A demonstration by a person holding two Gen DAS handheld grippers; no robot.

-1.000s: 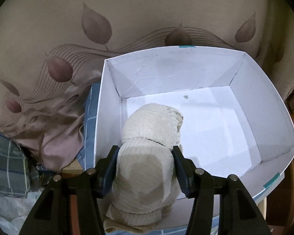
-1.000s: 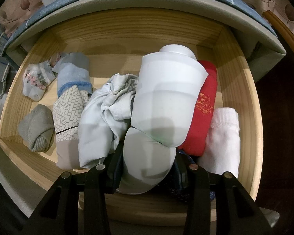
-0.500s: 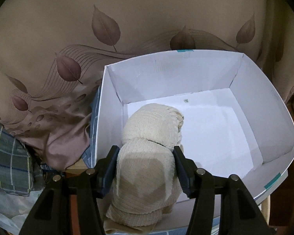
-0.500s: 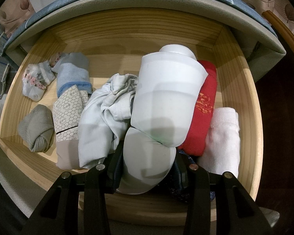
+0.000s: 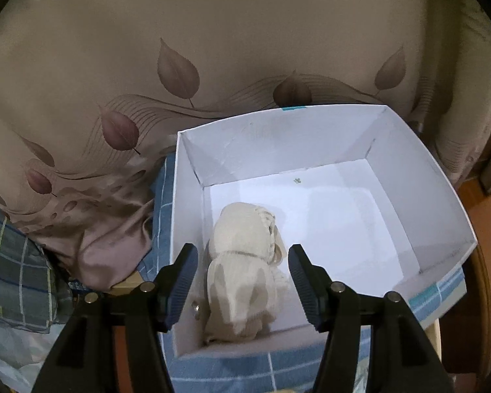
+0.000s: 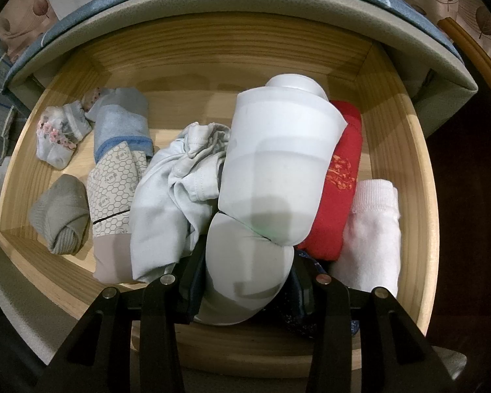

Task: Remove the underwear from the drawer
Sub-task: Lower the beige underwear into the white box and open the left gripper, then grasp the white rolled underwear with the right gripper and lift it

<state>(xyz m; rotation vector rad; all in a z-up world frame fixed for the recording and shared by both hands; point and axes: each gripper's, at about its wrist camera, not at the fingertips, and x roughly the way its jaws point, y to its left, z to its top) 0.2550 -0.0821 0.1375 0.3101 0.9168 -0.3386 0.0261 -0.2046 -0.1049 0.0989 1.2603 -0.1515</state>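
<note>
White roll of underwear [image 6: 265, 190] sits clamped in the right gripper [image 6: 248, 281] jaws, its long axis running away over the drawer [image 6: 406, 150] (cream bundle [image 5: 242, 268] lies in the box [image 5: 442, 203], left gripper [image 5: 242, 281] jaws wide around it)

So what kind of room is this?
Probably a bedroom: a wooden drawer full of rolled underwear and socks, and a leaf-print curtain hanging behind a white box.

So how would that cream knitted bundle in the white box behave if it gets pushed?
The cream knitted bundle looks soft, so it would probably squash rather than slide. Its rounded rolled shape might let it tumble on the white box floor. It appears light. The open left gripper straddles it.
</note>
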